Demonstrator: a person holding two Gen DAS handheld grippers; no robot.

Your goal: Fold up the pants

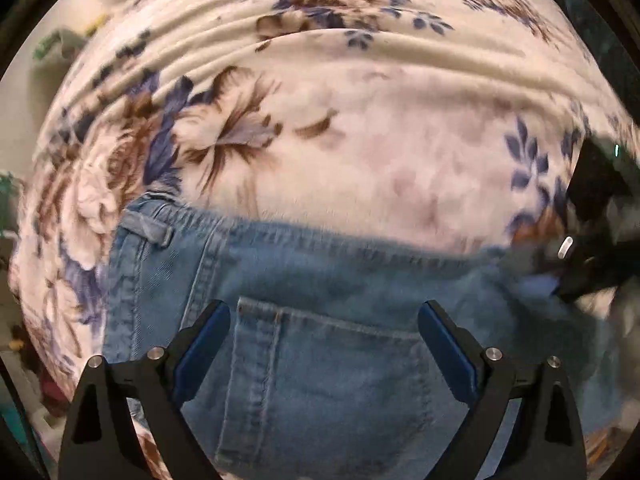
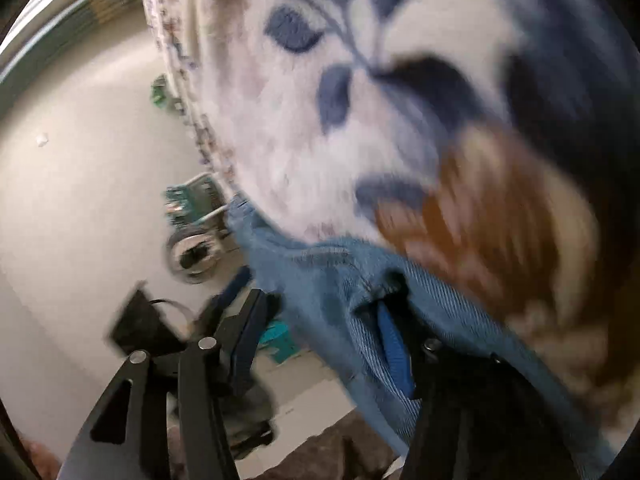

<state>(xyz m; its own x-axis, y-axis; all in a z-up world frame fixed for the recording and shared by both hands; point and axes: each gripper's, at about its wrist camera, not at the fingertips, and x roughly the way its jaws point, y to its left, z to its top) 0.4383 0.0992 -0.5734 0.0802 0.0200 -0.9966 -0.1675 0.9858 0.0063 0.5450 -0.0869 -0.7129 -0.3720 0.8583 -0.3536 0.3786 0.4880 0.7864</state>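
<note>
So the floral blanket (image 1: 360,152) covers pretty much the whole surface, pale floor (image 2: 80,184) off its edge with some clutter I can't make out. The jeans (image 1: 320,280) lie flat on it, back pocket up, waistband edge running across. Left gripper (image 1: 324,320) hangs straight over the pocket, fingers wide apart, holding nothing. Right gripper (image 2: 320,320) is at the denim's edge, fingers apart, cloth draped between them, unpinched. Looks like a fold just got laid down; next probably means regrabbing an edge.
</note>
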